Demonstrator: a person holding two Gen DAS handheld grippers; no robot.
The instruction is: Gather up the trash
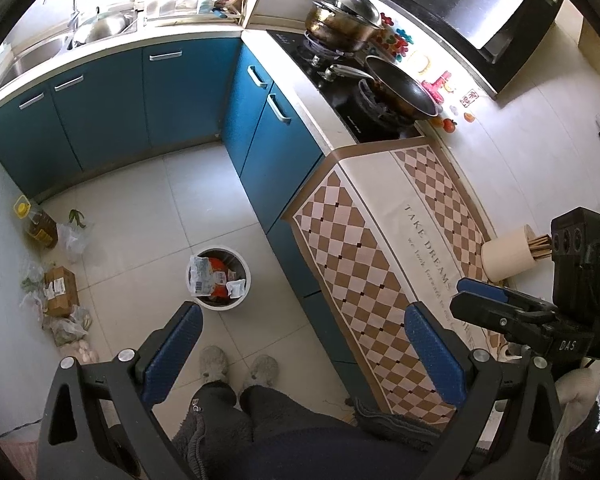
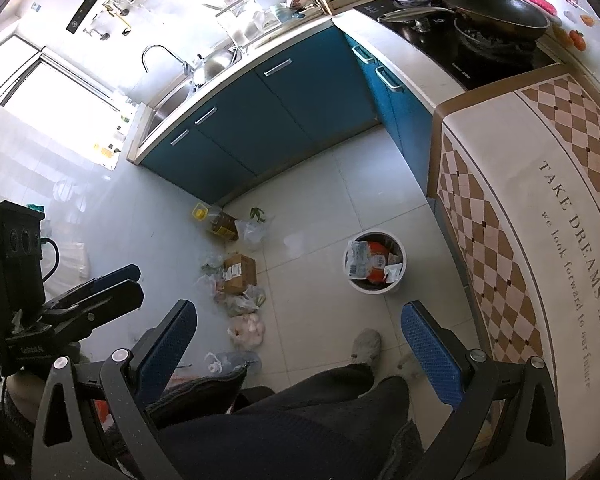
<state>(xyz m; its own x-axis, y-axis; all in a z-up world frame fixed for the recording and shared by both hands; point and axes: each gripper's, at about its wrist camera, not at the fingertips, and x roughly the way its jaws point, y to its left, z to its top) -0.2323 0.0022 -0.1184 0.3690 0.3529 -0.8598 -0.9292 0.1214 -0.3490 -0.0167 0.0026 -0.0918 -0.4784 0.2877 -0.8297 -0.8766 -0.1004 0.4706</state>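
Pale floor tiles (image 1: 148,216) spread below me, hemmed by blue cabinets (image 1: 112,108) along the far run and down the right side, so the open floor is a narrow L-cornered well. My left gripper (image 1: 304,320) hangs above my slippers (image 1: 240,368), its blue pads wide apart with nothing between them. My right gripper (image 2: 300,320) is spread just as wide and also empty.

Between the two, on the floor near the foot of the right-hand cabinets, stands the white trash bin (image 1: 218,276), round and open-topped, packed with wrappers (image 1: 204,276) that reach its rim. Bare tile lies all around it, and a clear lane runs from my feet to it.

Along the left wall the floor edge is crowded: an oil bottle (image 1: 40,224), a cardboard box (image 1: 60,290) and several plastic bags (image 1: 66,326) in a line, touching or nearly so.

To my right a checkered cloth (image 1: 380,248) drapes over the counter edge, beside the stove with its black pan (image 1: 400,88).
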